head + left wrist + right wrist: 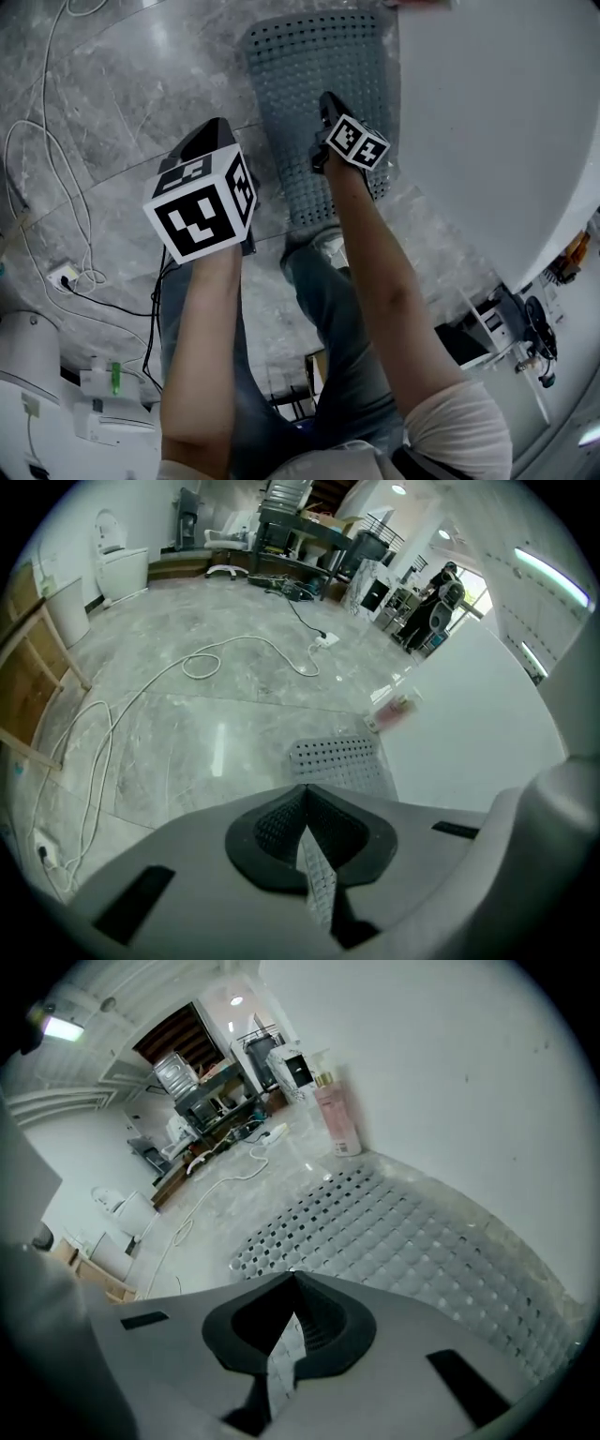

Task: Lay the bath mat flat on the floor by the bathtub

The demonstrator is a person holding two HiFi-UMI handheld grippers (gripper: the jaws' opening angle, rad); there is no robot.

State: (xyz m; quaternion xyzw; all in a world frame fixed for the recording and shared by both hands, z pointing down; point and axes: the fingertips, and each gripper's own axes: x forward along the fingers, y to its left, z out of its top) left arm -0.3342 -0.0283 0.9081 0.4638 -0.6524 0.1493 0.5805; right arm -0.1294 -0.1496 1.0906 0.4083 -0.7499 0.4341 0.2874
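Lying flat beside the bathtub [487,122] at upper centre, the bath mat [309,84] seemed placed; left tongs [217,124] and right tongs [328,97] were clenched, empty.

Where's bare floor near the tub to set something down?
Bare marble floor lies between the bath mat and the white cable loops. Crowded: the mat fills the floor along the bathtub, a pink bottle stands at its far end, and a power strip lies among the cables.
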